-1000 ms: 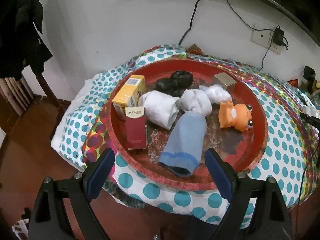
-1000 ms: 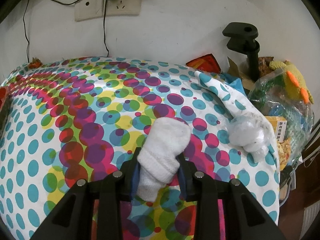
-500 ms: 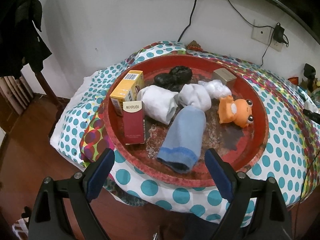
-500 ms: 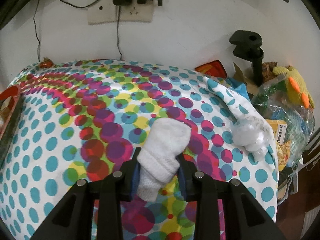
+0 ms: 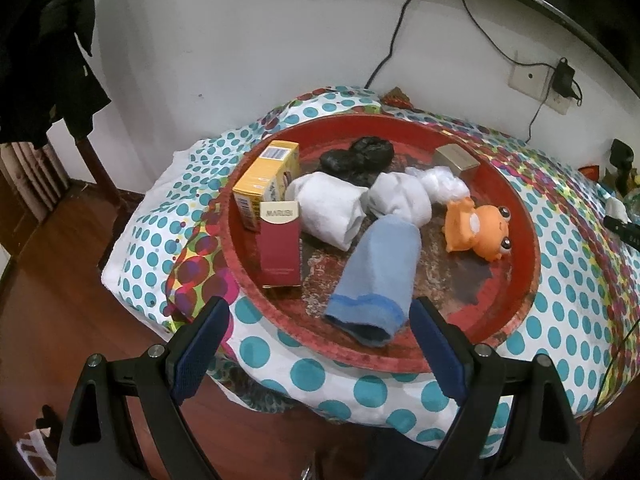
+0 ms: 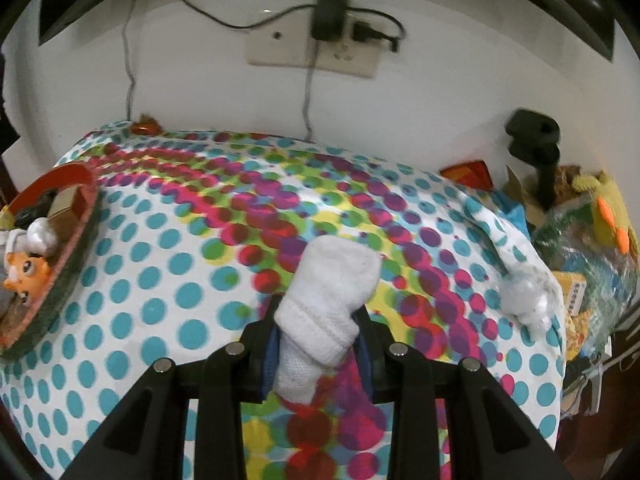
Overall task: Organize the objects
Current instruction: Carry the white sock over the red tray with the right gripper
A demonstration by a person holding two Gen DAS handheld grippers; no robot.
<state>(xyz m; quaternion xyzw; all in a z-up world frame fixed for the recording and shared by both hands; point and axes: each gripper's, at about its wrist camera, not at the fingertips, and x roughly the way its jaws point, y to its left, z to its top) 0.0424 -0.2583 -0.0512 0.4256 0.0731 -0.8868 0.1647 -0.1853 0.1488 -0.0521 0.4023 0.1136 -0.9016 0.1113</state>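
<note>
White sock [image 6: 332, 280]; red tray [image 5: 516, 216]; polka-dotted cloth [image 6: 168, 280]

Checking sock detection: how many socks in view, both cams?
4. Blue sock at red tray's front; two white socks mid-tray; fourth, white sock, in right claw. Others may be hidden.
</note>
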